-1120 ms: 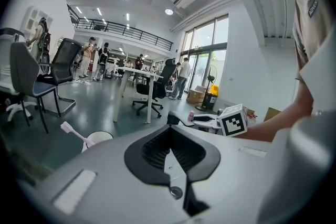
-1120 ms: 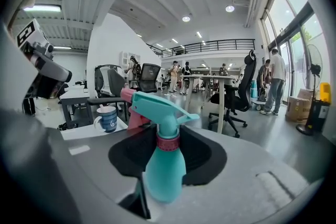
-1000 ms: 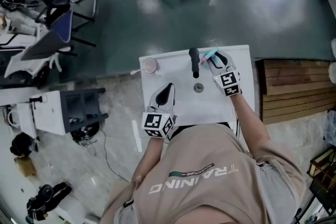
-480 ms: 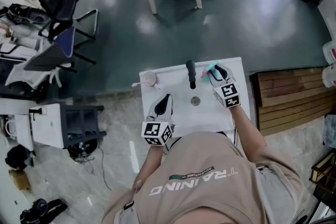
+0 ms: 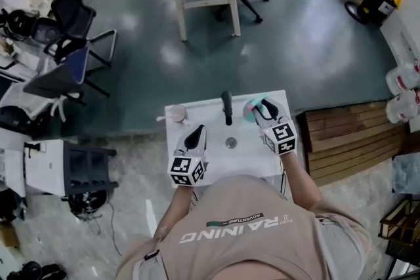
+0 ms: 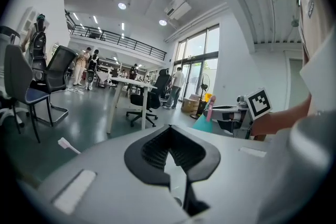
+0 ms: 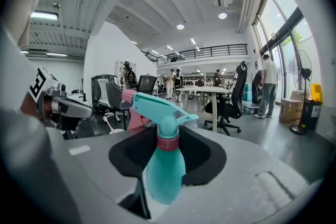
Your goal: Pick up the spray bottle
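Note:
The teal spray bottle (image 5: pixel 251 108) with a pink trigger hangs above the far right of the small white table (image 5: pixel 210 122), nozzle pointing left. My right gripper (image 5: pixel 260 112) is shut on it; in the right gripper view the bottle (image 7: pixel 165 165) stands upright between the black pads, neck and trigger head above them. From the left gripper view the bottle (image 6: pixel 205 120) shows at the right, off the tabletop. My left gripper (image 5: pixel 195 136) hovers over the table's near left with its jaws together and nothing in them.
On the table lie a black cylindrical object (image 5: pixel 226 107), a small round metal piece (image 5: pixel 231 142) and a pinkish cup (image 5: pixel 176 114) with a white toothbrush (image 6: pixel 68 145) beside it. Wooden pallets (image 5: pixel 338 138) lie to the right; office chairs and a desk stand farther off.
My right gripper has risen with the spray bottle, lifting it off the table. The left gripper has barely moved. The head view has tilted, showing more of the room.

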Demonstrator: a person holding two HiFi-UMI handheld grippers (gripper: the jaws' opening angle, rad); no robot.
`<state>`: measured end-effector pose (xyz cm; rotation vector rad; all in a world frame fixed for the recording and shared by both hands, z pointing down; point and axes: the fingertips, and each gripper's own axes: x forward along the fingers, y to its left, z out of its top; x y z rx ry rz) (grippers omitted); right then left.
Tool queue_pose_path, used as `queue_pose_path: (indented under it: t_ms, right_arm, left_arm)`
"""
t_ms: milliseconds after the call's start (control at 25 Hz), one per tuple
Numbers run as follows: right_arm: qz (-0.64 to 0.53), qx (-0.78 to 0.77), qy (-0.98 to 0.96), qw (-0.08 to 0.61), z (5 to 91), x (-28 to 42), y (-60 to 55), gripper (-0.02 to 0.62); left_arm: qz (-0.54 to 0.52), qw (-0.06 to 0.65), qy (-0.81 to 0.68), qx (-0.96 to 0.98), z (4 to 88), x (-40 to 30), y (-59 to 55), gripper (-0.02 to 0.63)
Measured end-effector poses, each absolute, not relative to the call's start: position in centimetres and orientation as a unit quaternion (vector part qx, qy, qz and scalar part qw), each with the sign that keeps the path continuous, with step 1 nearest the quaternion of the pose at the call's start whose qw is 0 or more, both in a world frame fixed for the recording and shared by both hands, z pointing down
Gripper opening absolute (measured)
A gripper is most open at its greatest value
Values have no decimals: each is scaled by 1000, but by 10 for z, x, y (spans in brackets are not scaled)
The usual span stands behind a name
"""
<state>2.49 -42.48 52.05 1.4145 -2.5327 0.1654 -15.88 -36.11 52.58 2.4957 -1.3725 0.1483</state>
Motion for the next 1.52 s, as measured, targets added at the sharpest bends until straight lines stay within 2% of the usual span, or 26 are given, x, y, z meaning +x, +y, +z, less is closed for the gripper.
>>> queue_pose_path:
  t_ms: [960, 1520]
  right_arm:
    - [10, 454, -887, 83, 448, -3, -378, 132]
    - [9, 450, -889, 79, 445, 4, -370, 132]
  left_arm:
    - [41, 99, -434, 894, 483, -139, -367, 14]
    - [45, 97, -449, 887, 480, -141, -359, 14]
